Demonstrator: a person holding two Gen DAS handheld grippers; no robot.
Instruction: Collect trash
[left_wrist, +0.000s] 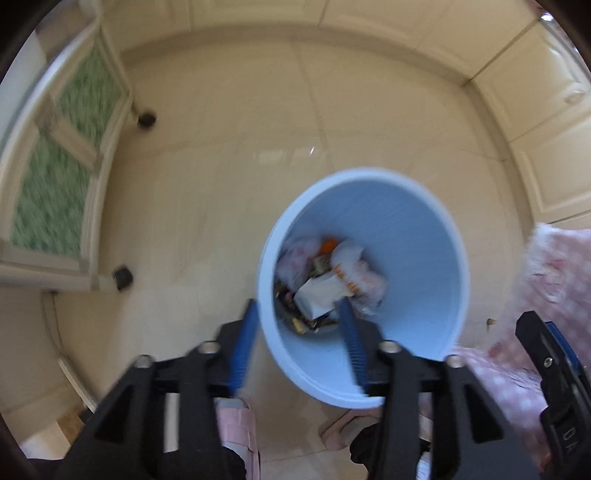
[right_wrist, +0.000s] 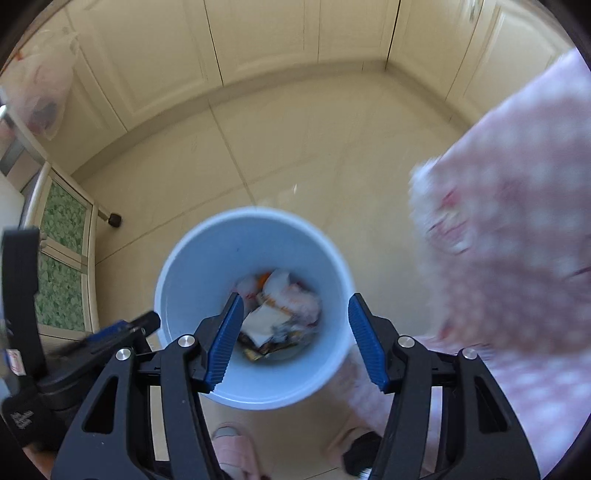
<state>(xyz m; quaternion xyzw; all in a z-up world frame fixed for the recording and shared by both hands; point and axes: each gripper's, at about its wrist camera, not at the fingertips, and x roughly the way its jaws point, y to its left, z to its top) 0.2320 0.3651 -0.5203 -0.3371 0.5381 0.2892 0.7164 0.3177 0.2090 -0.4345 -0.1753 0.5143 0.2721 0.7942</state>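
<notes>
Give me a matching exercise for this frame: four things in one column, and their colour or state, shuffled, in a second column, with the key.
Things:
1. bin
2. trash
3. cabinet panels
4. right gripper

Colour or state:
A. green patterned
B. open, nothing between the pads
C. light blue, standing on the tiled floor
D. crumpled wrappers and paper lying at the bottom

Pairs: 1-C, 2-D, 3-A, 4-B
</notes>
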